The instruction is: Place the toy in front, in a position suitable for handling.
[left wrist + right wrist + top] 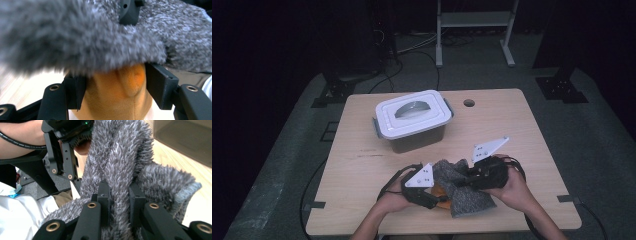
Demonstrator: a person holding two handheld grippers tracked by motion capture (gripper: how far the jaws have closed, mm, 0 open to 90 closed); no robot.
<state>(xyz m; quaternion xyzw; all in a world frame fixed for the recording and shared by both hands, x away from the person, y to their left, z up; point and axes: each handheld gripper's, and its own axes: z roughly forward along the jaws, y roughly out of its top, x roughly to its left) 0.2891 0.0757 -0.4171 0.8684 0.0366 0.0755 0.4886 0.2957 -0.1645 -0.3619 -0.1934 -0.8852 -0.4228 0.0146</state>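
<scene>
1. In the high view the soft orange plush object [440, 191] is mostly hidden under the fuzzy grey knitted cloth [462, 192]; only a small orange sliver peeks out at the near edge of the light wooden tabletop [362, 170].
2. What the orange object is cannot be told: the left gripper view cuts it off at the bottom edge and the grey cloth [75, 37] blurs over its top.
3. The left gripper view shows the orange plush [120, 95] sitting between the two black jaws, which press it from both sides, a grip the high view hides under the grey plate.
4. The right gripper view shows a fold of the grey cloth [120, 170] pinched tightly between that gripper's jaws, with the cloth's free edge hanging to the right.
5. The left gripper [424, 189] lies low near the tabletop's near edge, its hand behind it; the right gripper [479, 175] sits just to its right, tilted, cupped from the near right by the hand.
6. A white-lidded grey plastic box [412, 120] stands farther back, well apart from both grippers.
</scene>
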